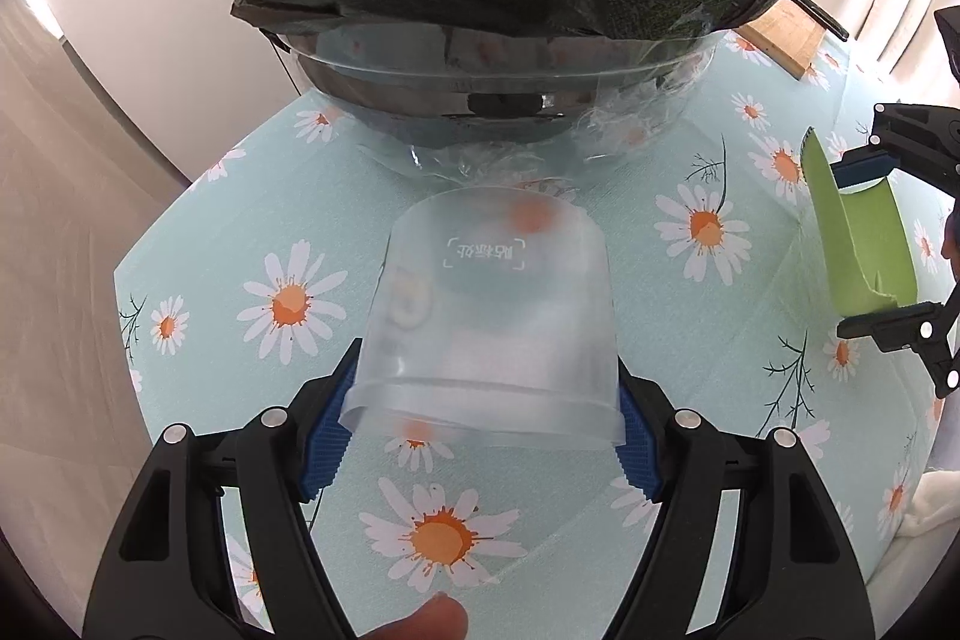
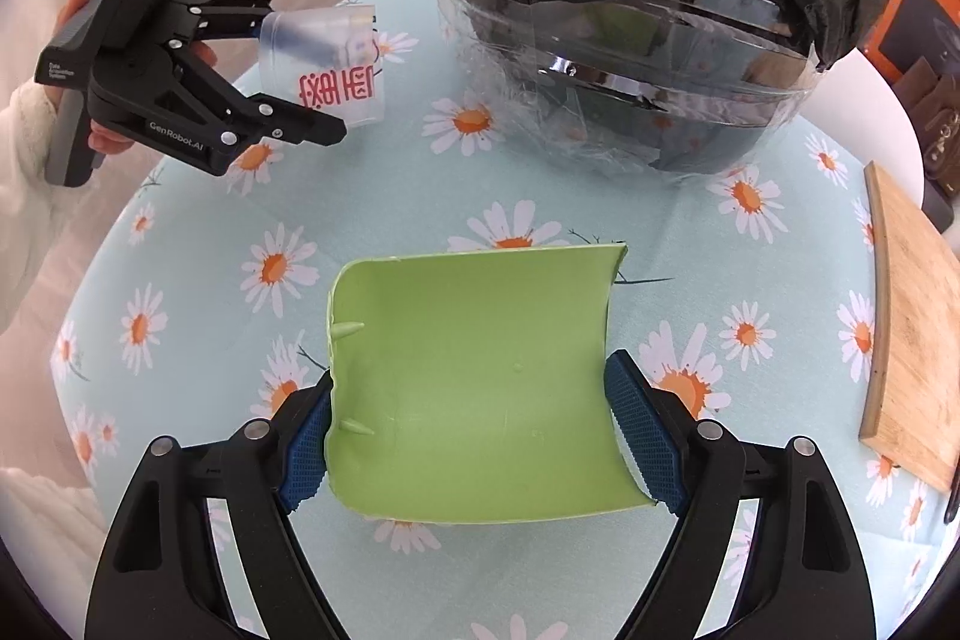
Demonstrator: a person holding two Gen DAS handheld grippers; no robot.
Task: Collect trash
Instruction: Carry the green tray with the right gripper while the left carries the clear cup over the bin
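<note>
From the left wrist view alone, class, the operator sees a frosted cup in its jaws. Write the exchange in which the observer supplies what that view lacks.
Operator: Any print on my cup's far side?
Observer: Yes, the frosted cup in the left gripper bears red characters.
Operator: What shape is the green piece?
Observer: The green piece in the right gripper is a broad curved sheet with small spikes on one edge.
Operator: Anything beyond it?
Observer: A wooden board lies at the table edge.
</note>
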